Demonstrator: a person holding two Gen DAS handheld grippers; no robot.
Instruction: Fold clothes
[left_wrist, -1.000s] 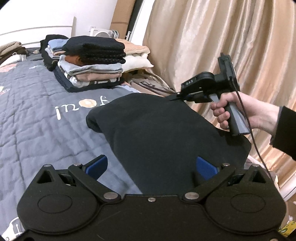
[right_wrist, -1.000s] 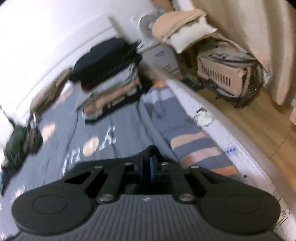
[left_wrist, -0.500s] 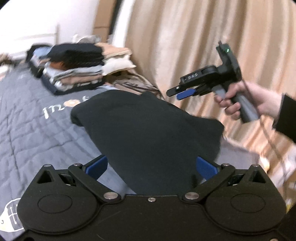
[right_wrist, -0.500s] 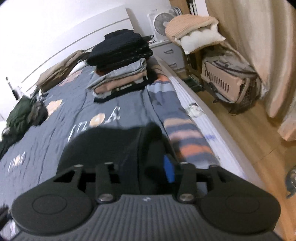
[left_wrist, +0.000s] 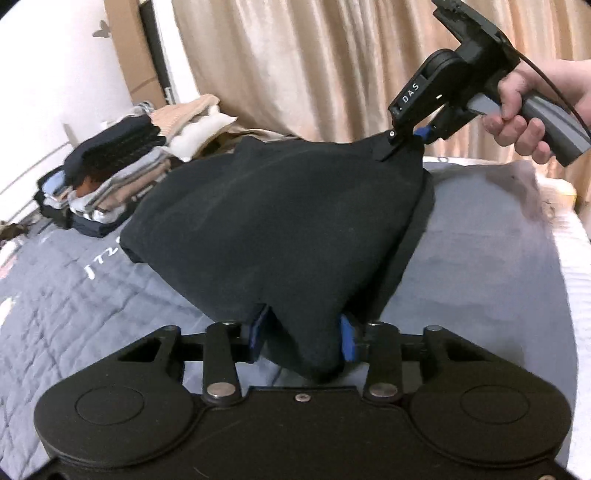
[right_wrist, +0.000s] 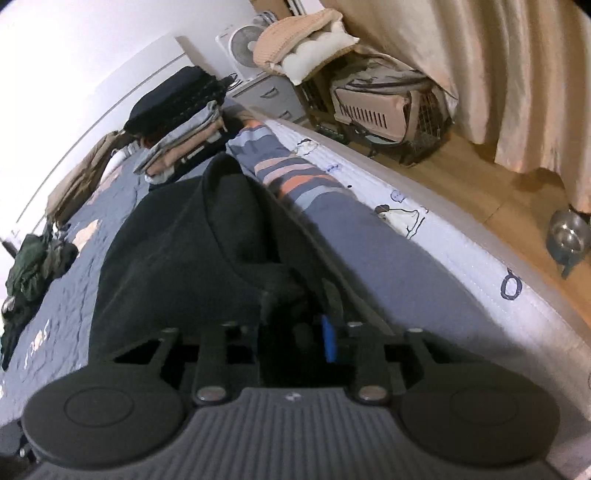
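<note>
A black garment (left_wrist: 280, 229) lies folded on the grey quilted bed (left_wrist: 74, 295), with its near and right edges lifted. My left gripper (left_wrist: 303, 336) is shut on the near edge, and bunched fabric sits between its blue pads (left_wrist: 347, 339). My right gripper (left_wrist: 404, 146), held by a hand (left_wrist: 524, 110), pinches the garment's far right corner. In the right wrist view the black garment (right_wrist: 177, 251) runs forward from my right gripper (right_wrist: 297, 328), which is shut on the cloth beside a blue pad (right_wrist: 328, 339).
A stack of folded clothes (left_wrist: 110, 184) sits further up the bed, and a dark green garment (right_wrist: 33, 262) lies at the left. Beige curtains (left_wrist: 314, 55) hang beyond the bed's edge. On the wooden floor stand a pet carrier (right_wrist: 380, 107), a fan (right_wrist: 243, 44) and a metal bowl (right_wrist: 567, 236).
My left gripper was open over the garment's near edge and has shut on it. The right gripper came down onto the far corner and closed. Both held edges have risen off the bed.
</note>
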